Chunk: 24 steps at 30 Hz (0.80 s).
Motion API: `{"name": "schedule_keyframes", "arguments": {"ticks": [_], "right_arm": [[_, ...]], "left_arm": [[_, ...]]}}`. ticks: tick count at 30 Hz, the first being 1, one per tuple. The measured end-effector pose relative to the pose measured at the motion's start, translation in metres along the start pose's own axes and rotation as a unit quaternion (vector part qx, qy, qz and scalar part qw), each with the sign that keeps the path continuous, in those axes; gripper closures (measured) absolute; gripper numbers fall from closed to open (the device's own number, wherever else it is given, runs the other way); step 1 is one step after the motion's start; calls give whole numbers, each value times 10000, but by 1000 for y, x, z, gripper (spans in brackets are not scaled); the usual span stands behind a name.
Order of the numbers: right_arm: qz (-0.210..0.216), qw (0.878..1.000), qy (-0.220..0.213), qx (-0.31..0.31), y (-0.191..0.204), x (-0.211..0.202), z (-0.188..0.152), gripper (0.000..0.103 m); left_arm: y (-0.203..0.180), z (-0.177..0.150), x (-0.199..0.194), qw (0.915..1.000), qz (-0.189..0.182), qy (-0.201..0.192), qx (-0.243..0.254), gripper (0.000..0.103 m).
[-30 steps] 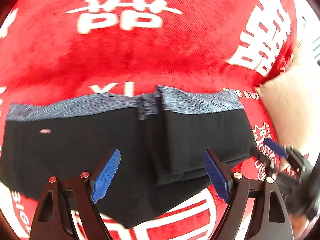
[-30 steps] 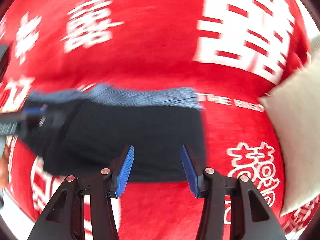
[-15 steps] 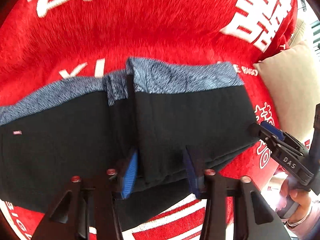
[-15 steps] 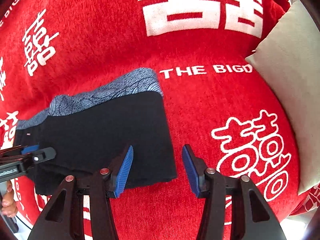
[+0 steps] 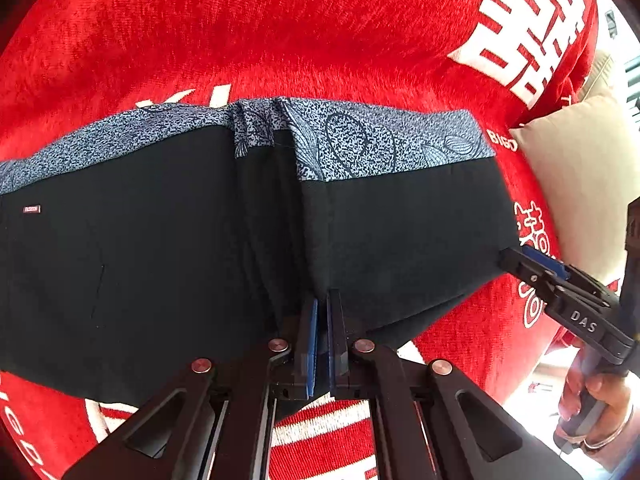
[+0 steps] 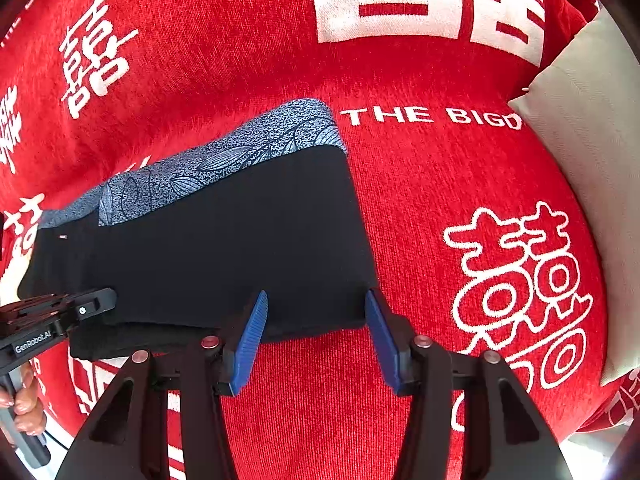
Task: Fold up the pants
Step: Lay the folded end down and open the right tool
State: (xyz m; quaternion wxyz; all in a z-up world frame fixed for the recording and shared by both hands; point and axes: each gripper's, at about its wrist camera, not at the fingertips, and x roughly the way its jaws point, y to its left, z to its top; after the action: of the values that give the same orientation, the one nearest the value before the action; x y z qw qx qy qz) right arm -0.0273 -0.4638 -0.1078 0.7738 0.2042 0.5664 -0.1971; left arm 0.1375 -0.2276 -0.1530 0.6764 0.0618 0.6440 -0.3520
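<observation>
A red plush blanket (image 5: 320,40) printed with white Chinese characters and the lettering "THE BIGD…" covers the whole surface. On it lie the black pants (image 5: 160,240), folded, their blue-grey patterned waistband (image 5: 380,140) along the far edge; in the left wrist view they fill the centre from 9 to 3 o'clock, and their left end is cut off by the frame. The left gripper (image 5: 322,320) is pressed together at 6 o'clock, pinching the near edge of the folded layer, so its pads are almost hidden. The right gripper (image 6: 316,324) is spread wide, its blue pads straddling the pants' near right corner; whether they touch the cloth is hard to tell. A beige cushion (image 6: 592,160) sits at 3 o'clock, partly cut off.
</observation>
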Motion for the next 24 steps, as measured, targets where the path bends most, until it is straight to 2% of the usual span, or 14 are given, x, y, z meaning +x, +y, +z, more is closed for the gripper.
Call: {"name": "schedule_keyframes", "arguments": {"ticks": [6,8,9,10,13,18,22,24], "right_arm": [[367,9990,-70,235,-17,-15,7,49],[397,9982,-171,411,-26,-20,16,60],[471,9973,-192,537,-32,-21,23,75],[537,9963,-162,654,-38,-19,30,79],[579,9948,-105,826,-46,-10,49,80],[762,9949,22,665,-33,10,76,80],[850,9950,88,520,-19,26,88,80],[919,9943,169,505,-14,36,91,80]], "left_arm": [[-5,1,-28,9992,387,-14,117,97],[-6,6,-36,9992,398,-36,102,97],[-9,9,-39,9990,435,-84,113,97],[-13,14,-41,9987,473,-149,140,97],[-28,34,-37,9982,463,-309,204,97],[-41,67,-7,9958,784,-463,16,97],[-29,76,24,9927,1142,-314,-243,97],[-20,74,30,9938,993,-347,-352,97]]}}
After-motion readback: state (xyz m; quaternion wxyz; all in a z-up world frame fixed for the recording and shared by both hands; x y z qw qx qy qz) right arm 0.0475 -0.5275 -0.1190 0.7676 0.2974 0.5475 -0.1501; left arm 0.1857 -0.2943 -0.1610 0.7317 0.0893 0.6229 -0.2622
